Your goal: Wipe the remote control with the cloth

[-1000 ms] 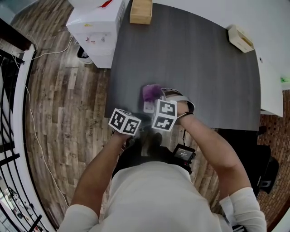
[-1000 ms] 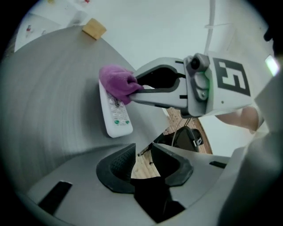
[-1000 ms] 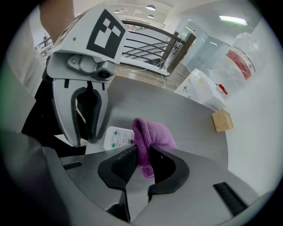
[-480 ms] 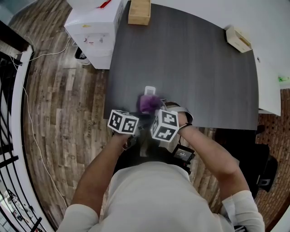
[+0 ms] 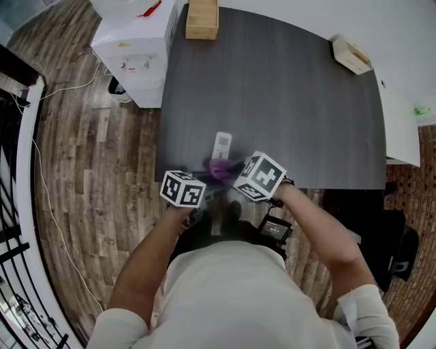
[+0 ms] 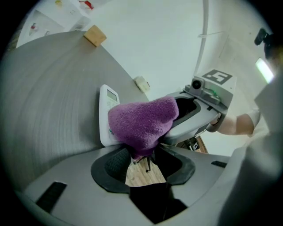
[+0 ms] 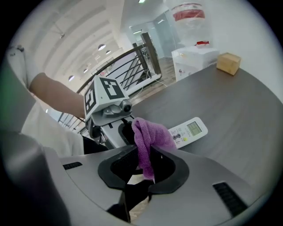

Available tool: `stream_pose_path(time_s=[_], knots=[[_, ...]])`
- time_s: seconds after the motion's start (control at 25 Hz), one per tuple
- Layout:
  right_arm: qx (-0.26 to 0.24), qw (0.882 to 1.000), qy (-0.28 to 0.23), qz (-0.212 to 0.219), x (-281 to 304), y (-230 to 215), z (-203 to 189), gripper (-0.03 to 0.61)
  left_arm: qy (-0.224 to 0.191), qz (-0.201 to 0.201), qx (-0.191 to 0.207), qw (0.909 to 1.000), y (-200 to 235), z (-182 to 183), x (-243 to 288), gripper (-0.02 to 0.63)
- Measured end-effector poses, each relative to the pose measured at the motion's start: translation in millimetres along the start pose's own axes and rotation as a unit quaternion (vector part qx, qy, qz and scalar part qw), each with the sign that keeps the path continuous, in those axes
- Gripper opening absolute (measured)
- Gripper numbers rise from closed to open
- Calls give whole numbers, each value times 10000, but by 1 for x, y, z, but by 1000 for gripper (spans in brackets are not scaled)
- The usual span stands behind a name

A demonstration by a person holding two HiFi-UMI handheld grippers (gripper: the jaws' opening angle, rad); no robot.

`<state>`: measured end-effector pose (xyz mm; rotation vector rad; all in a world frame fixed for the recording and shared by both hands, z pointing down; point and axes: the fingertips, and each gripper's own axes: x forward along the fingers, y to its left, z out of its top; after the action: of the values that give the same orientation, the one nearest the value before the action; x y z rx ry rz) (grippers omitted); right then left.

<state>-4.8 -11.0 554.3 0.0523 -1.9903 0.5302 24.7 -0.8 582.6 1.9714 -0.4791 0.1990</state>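
Note:
The white remote control (image 5: 223, 144) lies flat on the dark grey table (image 5: 293, 116), close to its front edge, screen end away from me. My right gripper (image 7: 148, 156) is shut on the purple cloth (image 7: 148, 137), which stands up out of its jaws just short of the remote (image 7: 190, 131). In the left gripper view the cloth (image 6: 141, 121) bunches in front of the remote (image 6: 106, 106). My left gripper (image 6: 143, 156) faces it; its jaws have just been opening. A corner of the cloth dips between its tips, with a gap on each side.
A wooden box (image 5: 202, 19) sits at the table's far left corner and a small cream object (image 5: 352, 54) at the far right. A white appliance (image 5: 136, 51) stands on the wood floor left of the table. Both grippers hang over the table's front edge.
The cloth has slid along the remote toward me and come off its near end, so the whole remote now shows. The right gripper's marker cube has rolled. The left gripper has hardly moved.

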Motion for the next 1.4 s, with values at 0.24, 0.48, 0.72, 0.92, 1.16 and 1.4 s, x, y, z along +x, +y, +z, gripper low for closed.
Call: stream_pose_path(time_s=[0.24,0.48,0.72,0.92,1.16,1.4], knots=[[167,9996,-225,-15,-15,-3,-6,84,6,-149,-14,9999,-5,-2,1,183],[407,9931,-532,-966,-51,-40,-19,84,107,-304,-18,9995,-8,7,10,181],[641,9831,-503,-1639,-81,-69,-51,84,227,-456,128,9986,-16,15,26,181],[803,9745,-580,-2013,-100,-80,-76,84,244,-628,14,9977,-24,10,20,182],[591,9559,-881,-2739,-126,-90,-102,84,-471,-734,108,9961,-58,9,-18,181],[447,9327,-909,-3461,-159,-97,-170,84,-1327,-454,83,9901,-100,-8,-47,176]])
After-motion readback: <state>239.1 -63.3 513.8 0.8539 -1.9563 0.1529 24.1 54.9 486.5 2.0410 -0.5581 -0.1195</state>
